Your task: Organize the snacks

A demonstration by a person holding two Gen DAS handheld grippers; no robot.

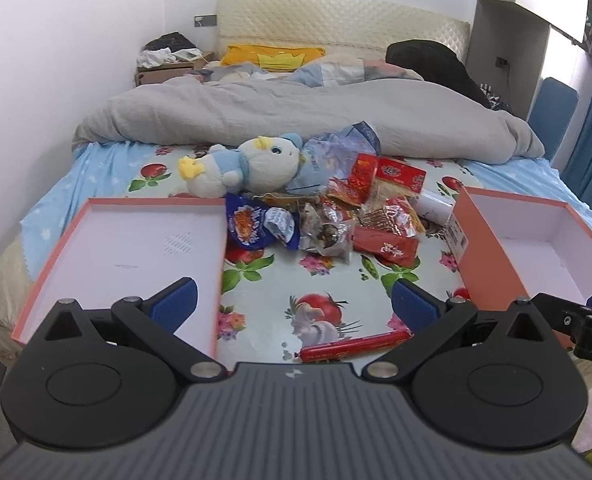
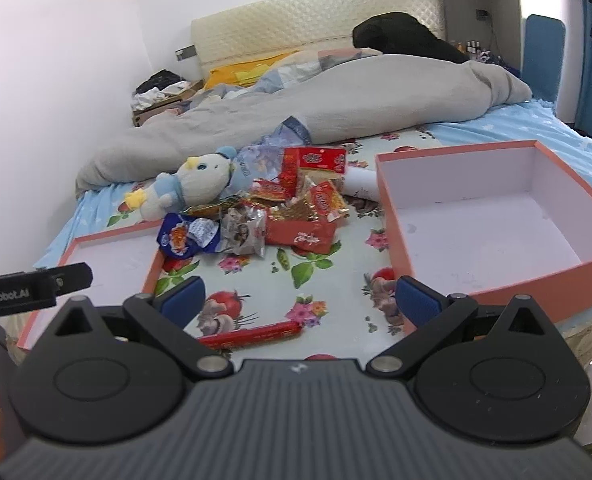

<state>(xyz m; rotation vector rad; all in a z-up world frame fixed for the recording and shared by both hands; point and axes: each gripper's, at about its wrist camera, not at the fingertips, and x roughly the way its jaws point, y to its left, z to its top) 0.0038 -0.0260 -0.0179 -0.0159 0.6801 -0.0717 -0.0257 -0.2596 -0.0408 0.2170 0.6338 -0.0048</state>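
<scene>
So the red sausage stick (image 1: 355, 345) is the closest snack — it's lying flat on the flowery bedsheet (image 1: 328, 280) right in front of both tools, long axis running roughly left-right across the fingers, not along them. In both wrist views it sits low between the spread pads, so either could take it; I'd guess the left gripper (image 1: 293, 306) or right gripper (image 2: 300, 302) needs a wrist twist first. Both are wide open, holding nothing. The rest of the snack pile (image 1: 336, 216) is further back, between the shallow lid (image 1: 135, 240) and the deeper box (image 2: 496, 216). Only readable writing — "GenRobot.AI" on the other tool.
</scene>
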